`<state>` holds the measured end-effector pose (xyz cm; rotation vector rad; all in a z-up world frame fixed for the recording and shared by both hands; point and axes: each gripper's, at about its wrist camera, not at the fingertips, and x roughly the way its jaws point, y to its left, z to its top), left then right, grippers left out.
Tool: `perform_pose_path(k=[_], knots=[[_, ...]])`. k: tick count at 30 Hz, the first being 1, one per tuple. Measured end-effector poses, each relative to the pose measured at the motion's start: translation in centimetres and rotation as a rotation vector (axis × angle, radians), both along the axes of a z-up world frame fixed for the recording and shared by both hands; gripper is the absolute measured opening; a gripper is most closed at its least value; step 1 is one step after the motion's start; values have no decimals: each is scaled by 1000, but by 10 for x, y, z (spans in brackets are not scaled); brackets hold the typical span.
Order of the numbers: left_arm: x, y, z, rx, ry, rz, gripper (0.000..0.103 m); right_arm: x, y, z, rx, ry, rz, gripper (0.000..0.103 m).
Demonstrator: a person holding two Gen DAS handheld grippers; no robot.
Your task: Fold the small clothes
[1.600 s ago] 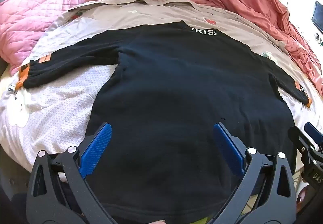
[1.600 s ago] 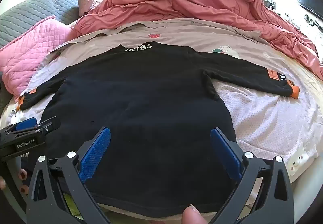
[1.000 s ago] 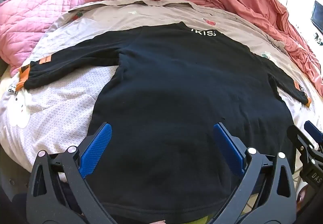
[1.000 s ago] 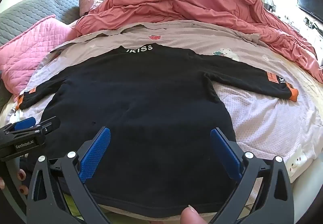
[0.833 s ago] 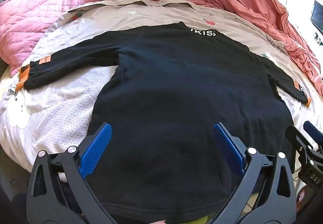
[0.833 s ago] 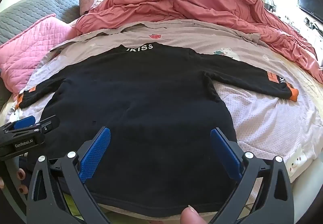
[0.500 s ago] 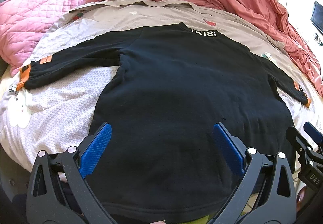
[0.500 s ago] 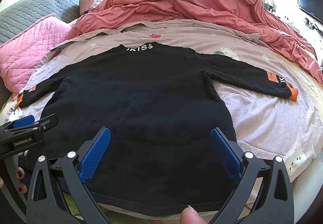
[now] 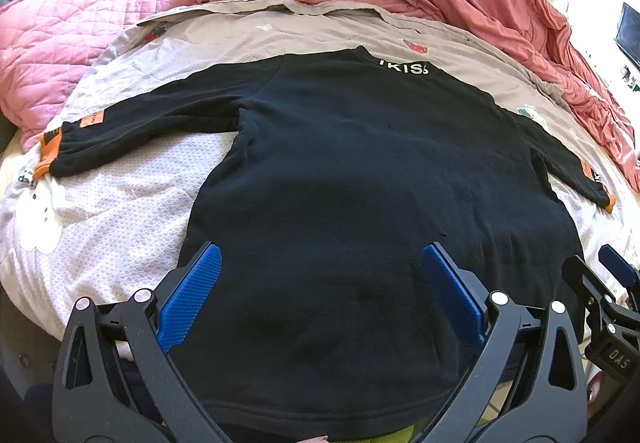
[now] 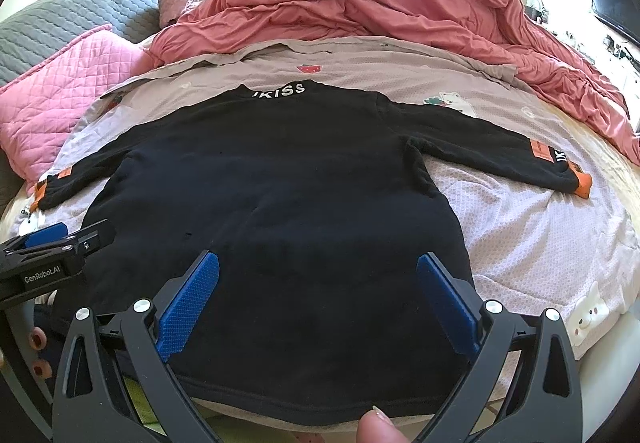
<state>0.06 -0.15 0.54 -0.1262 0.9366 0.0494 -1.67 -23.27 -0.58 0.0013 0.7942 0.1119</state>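
Garment: black long-sleeved top [image 9: 360,179], laid flat across the bed [image 9: 120,211], collar with white lettering [image 10: 279,89] toward the head end, hem [image 10: 312,409] at the foot edge nearest me.
Sleeves: both spread outward; left sleeve [image 9: 140,123] runs toward the bed's left edge, right sleeve [image 10: 500,155] toward the right edge; orange cuffs [image 10: 582,183] at the ends.
Left tongs [image 9: 320,283]: mine, released, blue pads wide apart, hovering over the left half of the hem; nothing between them.
Right tongs [image 10: 318,285]: mine, released likewise, over the right half of the hem; nothing gripped.
Bedding: pale patterned sheet under the top; red duvet [image 10: 380,3] bunched toward the head; pink quilted pillow [image 9: 60,55] at the head-left corner.
Step in hand, as I judge it: no fold made yet; taking hold for the first fold.
Method note: I would close each pair of tongs on a single clean edge, both layers together, one at a sleeve or shoulder and one at the hem on the same side, so the side comes over in one straight line.
Method note: keep the cloth low and taut between the two grips; lay it down before letting go.
Risk, judged: hem sits right at the foot edge, so a pull toward me may drag the top off the bed.
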Motion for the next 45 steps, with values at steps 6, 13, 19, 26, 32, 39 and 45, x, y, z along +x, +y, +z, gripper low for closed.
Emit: perform_pose_path(k=[6, 13, 19, 26, 32, 39, 45], knots=[[0, 0, 0, -1, -1, 0, 94, 0, 0, -1, 2, 2, -3, 99], [-1, 3, 2, 1, -3, 2, 94, 0, 0, -1, 3, -1, 1, 99], [-2, 6, 5, 5, -7, 4, 94, 0, -1, -1, 8, -2, -4, 99], [-3, 7, 5, 13, -8, 0, 94, 0, -3, 0, 16, -8, -4, 99], [4, 1, 7, 32, -7, -3, 94, 6, -7, 2, 32, -16, 2, 99], [21, -13, 17, 63, -17, -13, 94, 18, -16, 6, 63, -31, 0, 99], [44, -27, 24, 89, -18, -24, 94, 37, -26, 9, 64, -53, -7, 99]])
